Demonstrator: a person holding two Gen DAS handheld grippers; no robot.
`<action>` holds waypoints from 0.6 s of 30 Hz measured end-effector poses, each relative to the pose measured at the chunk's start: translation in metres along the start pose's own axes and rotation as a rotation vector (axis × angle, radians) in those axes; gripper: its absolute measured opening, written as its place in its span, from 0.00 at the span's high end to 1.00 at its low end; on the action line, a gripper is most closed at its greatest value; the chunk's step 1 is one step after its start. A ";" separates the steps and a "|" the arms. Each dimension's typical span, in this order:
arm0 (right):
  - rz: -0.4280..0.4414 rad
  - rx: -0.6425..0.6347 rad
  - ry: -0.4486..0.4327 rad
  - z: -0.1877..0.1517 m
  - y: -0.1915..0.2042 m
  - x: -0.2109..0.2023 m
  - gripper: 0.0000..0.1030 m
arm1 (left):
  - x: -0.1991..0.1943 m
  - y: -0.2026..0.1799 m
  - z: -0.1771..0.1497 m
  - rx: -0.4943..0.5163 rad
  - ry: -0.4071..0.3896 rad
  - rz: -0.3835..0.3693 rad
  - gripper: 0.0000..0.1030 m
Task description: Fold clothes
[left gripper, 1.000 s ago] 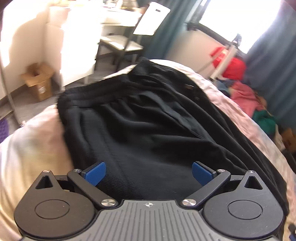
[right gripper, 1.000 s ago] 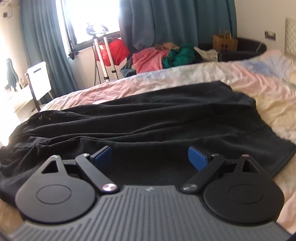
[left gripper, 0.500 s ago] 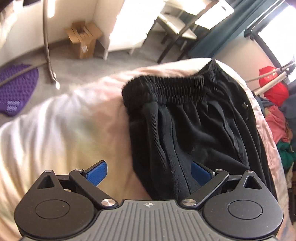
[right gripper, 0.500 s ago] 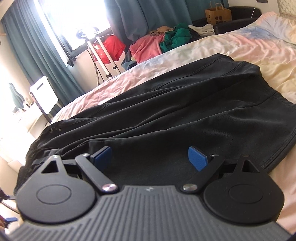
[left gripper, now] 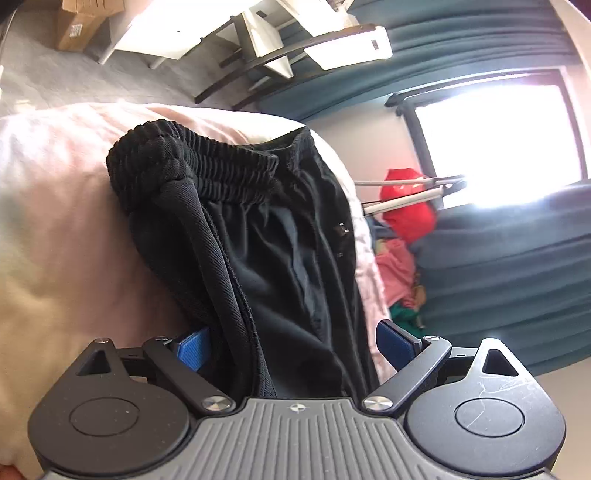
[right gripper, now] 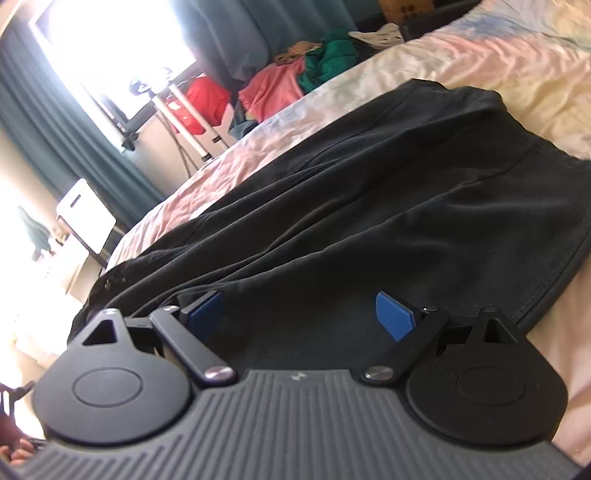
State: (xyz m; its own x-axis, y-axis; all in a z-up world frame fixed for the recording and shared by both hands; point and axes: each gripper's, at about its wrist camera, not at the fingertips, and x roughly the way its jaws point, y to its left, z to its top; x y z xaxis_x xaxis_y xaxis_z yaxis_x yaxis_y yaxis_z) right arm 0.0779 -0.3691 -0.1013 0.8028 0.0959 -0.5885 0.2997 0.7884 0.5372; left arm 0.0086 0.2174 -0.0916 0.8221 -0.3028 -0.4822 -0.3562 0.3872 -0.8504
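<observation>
- Lying spread along a pale, pastel-mottled bed (right gripper: 517, 70) is a pair of black trousers (right gripper: 369, 221), and each wrist camera is catching a different end of it.
- Starting at the far left, the left wrist view is showing a grey floor with a cardboard box (left gripper: 79, 22) on it, then a dark-framed chair (left gripper: 295, 48) with a white seat and back; the box is showing in this view only.
- The left gripper (left gripper: 293, 345) is sitting low at the near edge of the trousers (left gripper: 280, 258), its blue pads (left gripper: 192, 349) standing well apart with a thick fold of the black cloth running between them; the left pad is pressing against the cloth, while the right pad is standing clear of it.
- This view alone is showing the gathered elastic waistband (left gripper: 192, 166), bunched at the far end of the garment near the bed's edge.
- To the right a red bag (left gripper: 408, 206) is hanging by the bright window (left gripper: 498, 133), with teal curtains (left gripper: 517, 266) below and beside it.
- The right wrist view is showing the window at far left, then the red bag (right gripper: 205, 99) and a heap of pink and green clothes (right gripper: 295, 77) beyond the far side of the bed.
- Only here is the hemmed edge (right gripper: 554, 280) of the trousers showing, lying flat on the sheet at the right.
- The right gripper (right gripper: 301, 314) is hovering low over the smooth black cloth, its tongs spread wide and closed on nothing.
- Fingertips (right gripper: 18, 456) of a hand are peeking in at the lower left corner.
</observation>
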 end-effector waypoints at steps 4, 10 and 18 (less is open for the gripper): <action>-0.028 0.119 -0.069 0.013 -0.026 -0.009 0.11 | 0.014 0.006 -0.001 0.009 0.065 0.184 0.13; -0.231 0.313 -0.237 0.041 -0.088 -0.031 0.11 | 0.023 0.035 0.014 -0.139 0.089 0.260 0.14; -0.395 0.481 -0.236 0.044 -0.148 -0.016 0.12 | 0.023 0.039 0.019 -0.111 0.082 0.213 0.14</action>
State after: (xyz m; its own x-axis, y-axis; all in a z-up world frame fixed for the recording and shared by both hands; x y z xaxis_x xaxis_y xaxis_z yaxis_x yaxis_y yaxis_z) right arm 0.0438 -0.5143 -0.1447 0.6602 -0.3230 -0.6781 0.7473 0.3725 0.5502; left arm 0.0225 0.2422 -0.1317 0.6857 -0.2961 -0.6649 -0.5681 0.3533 -0.7433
